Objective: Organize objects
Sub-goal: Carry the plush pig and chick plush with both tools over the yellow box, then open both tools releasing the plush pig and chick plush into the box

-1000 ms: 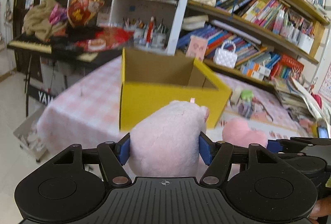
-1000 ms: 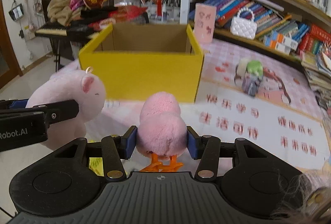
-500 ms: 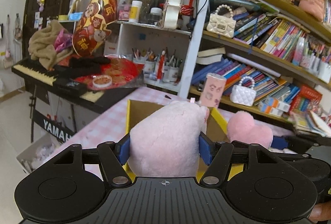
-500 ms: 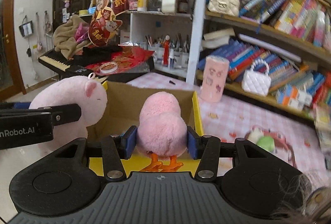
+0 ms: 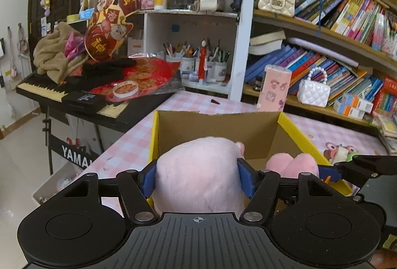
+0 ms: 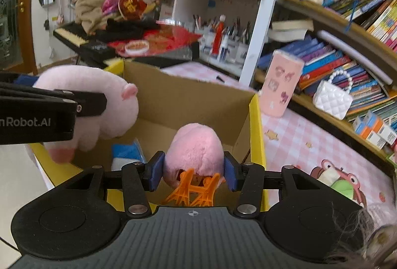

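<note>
Home study or playroom: curved wooden shelves crammed with colourful books (image 5: 330, 20), black Yamaha keyboard (image 5: 47, 87), pink-checked tablecloth (image 6: 305, 139), white pen cups (image 5: 218, 70).

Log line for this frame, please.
left gripper: holds pig plush | right gripper: holds chick plush | both over box

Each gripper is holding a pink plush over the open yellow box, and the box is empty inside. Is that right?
Not quite. The left gripper and right gripper do hold a pale pink plush and a pink chick plush over the yellow box, but the right wrist view shows a blue and white item already inside.
</note>
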Demonstrator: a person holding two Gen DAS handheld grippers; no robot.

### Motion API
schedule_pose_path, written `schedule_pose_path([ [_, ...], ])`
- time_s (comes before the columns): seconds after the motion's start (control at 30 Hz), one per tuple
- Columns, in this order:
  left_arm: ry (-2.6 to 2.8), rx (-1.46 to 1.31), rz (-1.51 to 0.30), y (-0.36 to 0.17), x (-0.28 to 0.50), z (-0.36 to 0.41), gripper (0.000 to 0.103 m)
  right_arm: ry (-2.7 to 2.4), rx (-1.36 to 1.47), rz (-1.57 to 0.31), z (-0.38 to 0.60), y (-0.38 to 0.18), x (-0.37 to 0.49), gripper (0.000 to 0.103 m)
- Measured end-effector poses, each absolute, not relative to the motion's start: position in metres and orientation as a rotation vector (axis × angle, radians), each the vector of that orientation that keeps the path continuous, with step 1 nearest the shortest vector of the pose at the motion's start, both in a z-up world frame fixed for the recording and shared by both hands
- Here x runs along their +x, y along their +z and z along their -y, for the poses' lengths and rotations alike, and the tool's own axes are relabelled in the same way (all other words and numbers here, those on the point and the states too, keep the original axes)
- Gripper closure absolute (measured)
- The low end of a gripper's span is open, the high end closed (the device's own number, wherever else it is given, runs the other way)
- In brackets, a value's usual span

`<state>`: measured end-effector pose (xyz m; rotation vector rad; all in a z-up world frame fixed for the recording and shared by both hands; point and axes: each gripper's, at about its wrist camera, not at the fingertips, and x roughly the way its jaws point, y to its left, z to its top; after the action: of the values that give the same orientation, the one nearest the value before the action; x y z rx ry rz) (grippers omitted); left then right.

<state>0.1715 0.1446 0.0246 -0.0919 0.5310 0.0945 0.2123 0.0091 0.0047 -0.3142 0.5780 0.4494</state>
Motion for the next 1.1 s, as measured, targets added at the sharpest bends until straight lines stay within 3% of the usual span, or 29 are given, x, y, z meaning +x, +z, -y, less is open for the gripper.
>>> schedule_pose_path([
  [0.43,0.061,-0.115,-0.637,-0.002,0.200,-0.139,0.035,0.551,-0.268,-0.689,-0.005,-0.001,0.234,0.056],
  [0.53,0.055,-0.108,-0.594,0.003,0.195,-0.137,0.033,0.534,-0.280,-0.668,-0.006,0.000,0.231,0.052],
  [0.63,0.043,-0.106,-0.531,0.014,0.188,-0.135,0.019,0.514,-0.293,-0.611,-0.005,0.005,0.225,0.048],
  [1.1,0.069,-0.163,-0.380,0.052,0.111,-0.148,0.015,0.420,-0.179,-0.469,0.019,0.038,0.159,0.047],
])
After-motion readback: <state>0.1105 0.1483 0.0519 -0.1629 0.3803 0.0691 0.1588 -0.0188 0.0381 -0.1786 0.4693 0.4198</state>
